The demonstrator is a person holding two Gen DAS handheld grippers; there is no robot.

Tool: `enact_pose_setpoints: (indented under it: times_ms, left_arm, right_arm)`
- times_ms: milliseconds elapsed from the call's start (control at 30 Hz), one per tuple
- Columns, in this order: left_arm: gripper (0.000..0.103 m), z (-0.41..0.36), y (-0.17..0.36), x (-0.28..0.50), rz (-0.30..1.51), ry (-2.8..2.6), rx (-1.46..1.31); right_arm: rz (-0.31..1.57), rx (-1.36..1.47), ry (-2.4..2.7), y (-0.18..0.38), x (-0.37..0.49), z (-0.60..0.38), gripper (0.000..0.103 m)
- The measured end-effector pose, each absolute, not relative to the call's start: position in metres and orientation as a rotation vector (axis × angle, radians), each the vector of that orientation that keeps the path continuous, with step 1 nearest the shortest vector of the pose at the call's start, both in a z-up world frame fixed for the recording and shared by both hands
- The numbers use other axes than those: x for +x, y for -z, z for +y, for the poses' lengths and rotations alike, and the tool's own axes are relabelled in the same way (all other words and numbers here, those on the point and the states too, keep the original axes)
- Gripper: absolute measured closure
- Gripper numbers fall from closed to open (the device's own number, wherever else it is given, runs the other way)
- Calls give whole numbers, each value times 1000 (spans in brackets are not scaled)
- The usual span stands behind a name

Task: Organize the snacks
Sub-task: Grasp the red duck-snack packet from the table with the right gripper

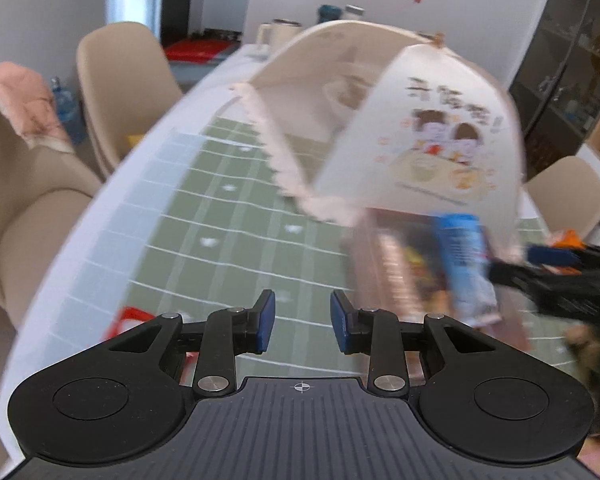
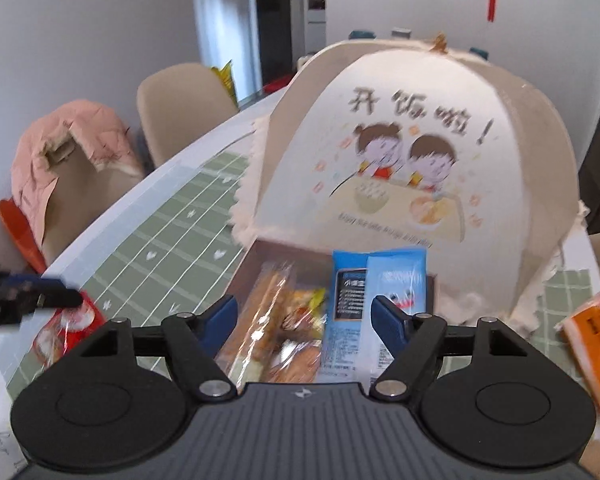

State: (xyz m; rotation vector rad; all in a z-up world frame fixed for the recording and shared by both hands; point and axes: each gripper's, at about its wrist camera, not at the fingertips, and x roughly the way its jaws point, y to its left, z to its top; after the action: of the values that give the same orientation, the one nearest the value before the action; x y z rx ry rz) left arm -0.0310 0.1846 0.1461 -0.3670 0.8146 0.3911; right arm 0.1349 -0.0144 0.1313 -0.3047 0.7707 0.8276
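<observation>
The left tongs sit at the lower centre of the left wrist view, their blue pads a narrow gap apart with nothing between them, above the green checked cloth that covers the surface. At the lower left of that view a red-wrapped snack peeks out beside the tongs' linkage.

In the right wrist view the right tongs are spread wide and pinch nothing. Beyond them, at the centre of the frame, a clear tray holds the snacks: a long clear-wrapped pastry, a few small wrapped pieces and two blue packets standing at the tray's right side. Motion blur makes it hard to say whether the right pad touches the nearer blue packet; it seems to be just in front of it.

Behind the tray stands a domed food cover printed with two cartoon children, its lace hem touching the tray's far edge. An orange box lies at the right edge of the frame.
</observation>
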Motion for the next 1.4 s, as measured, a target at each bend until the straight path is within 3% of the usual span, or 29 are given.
enact_pose_setpoints:
  times_ms: [233,367,633,1000,1200,1267,1300,1400]
  left_arm:
    - [69,286,-78,-67,889,-602,-438]
    - [70,294,-54,-83,917,-582,-453]
    - [72,222,-56,-114,916,-436,-547]
    - [72,185,-41,-185,888,-358,-960]
    - [72,200,-83,-216,792,-558,-772]
    - [72,205,-96,-221,771,-602,-724]
    - [72,206,-101,-223,762,-623,-699]
    - [72,207,-106,-226,761,-648,-678]
  right_arm:
    - [823,-361,-870,-101,83,-33,29]
    - [855,-393,-895,-86,55,-41,29]
    - [851,-436,-999,-71,13,-23,29]
    - [963,-426,-1084,-46,-19,7,29]
    - [1004,-400,-1017,-28,-49,43,29]
    - [1032,-357,-944,-20,-52,63,26]
    - [1035,-331,-909,-17,-54,72,18]
    - [942,-396,-811,-9,-73,96,11]
